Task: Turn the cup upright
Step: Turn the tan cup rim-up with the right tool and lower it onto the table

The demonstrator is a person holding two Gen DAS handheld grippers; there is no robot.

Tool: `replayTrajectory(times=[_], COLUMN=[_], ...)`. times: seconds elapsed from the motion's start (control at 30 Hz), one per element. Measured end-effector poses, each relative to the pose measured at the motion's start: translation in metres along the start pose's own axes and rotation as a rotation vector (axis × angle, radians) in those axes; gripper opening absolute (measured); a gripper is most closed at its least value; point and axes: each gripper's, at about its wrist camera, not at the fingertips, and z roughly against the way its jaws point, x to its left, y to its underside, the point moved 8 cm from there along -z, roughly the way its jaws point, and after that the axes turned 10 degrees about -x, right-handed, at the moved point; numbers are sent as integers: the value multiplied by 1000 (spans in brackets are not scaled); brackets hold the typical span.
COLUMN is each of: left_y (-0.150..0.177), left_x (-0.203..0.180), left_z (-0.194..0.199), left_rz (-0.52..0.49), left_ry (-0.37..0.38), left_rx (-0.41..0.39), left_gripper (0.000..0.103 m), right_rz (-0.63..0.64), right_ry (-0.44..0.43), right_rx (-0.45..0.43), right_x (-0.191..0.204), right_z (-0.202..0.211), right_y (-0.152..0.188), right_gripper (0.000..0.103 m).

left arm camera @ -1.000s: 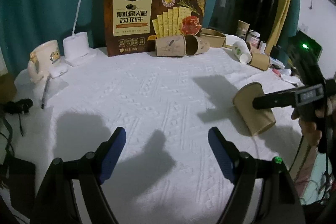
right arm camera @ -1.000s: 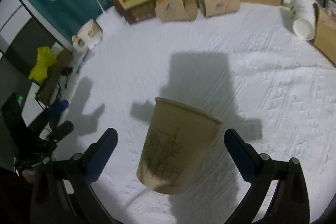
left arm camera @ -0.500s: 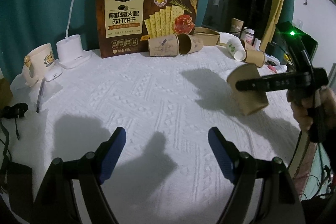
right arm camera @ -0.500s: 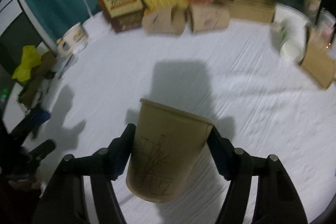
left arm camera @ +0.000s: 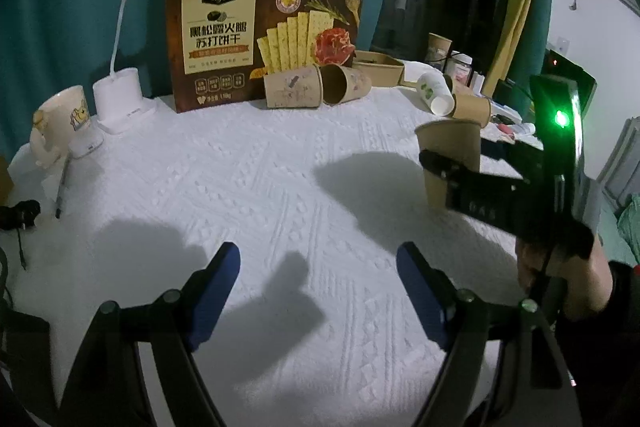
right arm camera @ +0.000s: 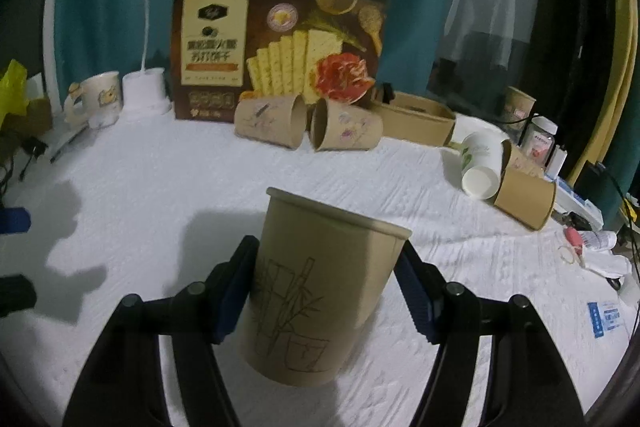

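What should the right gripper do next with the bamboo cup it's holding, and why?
Probably lower it straight down and then release. The right gripper is shut on the bamboo cup, which is rim-up and nearly vertical; its base seems just above the white cloth, so setting it down likely finishes the flip.

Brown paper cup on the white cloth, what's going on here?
The right hand-held gripper is clamped on the brown paper cup, holding it mouth-up, slightly tilted, above the white tablecloth. The left hand-held gripper hovers open and empty. More paper cups lie on their sides by the cracker box.
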Motion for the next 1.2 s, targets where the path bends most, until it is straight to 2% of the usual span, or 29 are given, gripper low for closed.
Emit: replayTrajectory(times=[0.1, 0.23, 0.3, 0.53, 0.63, 0.7, 0.77, 0.83, 0.97, 1.07, 1.2], left_y=[2, 4, 4, -7, -12, -12, -9, -8, 4, 12, 17], left_x=[6, 12, 15, 12, 5, -2, -9, -15, -20, -21, -28], left_z=[-3, -9, -13, -25, -23, -23, -21, -15, 2, 14, 29], left_rz=[13, 20, 15, -64, -95, -101, -115, -124, -90, -44, -37], left_ry=[-2, 11, 13, 43, 67, 89, 99, 103, 69, 41, 11], left_rx=[6, 14, 22, 57, 36, 32, 32, 11, -14, -19, -31], left_gripper=[81, 81, 81, 81, 81, 82, 91, 92, 93, 93, 93], right_rz=[15, 27, 33, 19, 5, -2, -7, -19, -27, -48, -43], right_ry=[24, 37, 53, 71, 86, 91, 93, 82, 44, 17, 23], right_rx=[-18, 18, 7, 26, 36, 21, 24, 39, 78, 87, 80], right_x=[5, 13, 15, 24, 25, 24, 24, 25, 26, 22, 12], right_z=[9, 11, 16, 31, 36, 40, 44, 48, 60, 77, 104], right_y=[0, 8, 9, 28, 37, 35, 38, 44, 59, 66, 75], right_gripper=[66, 66, 66, 66, 66, 66, 66, 67, 69, 75, 76])
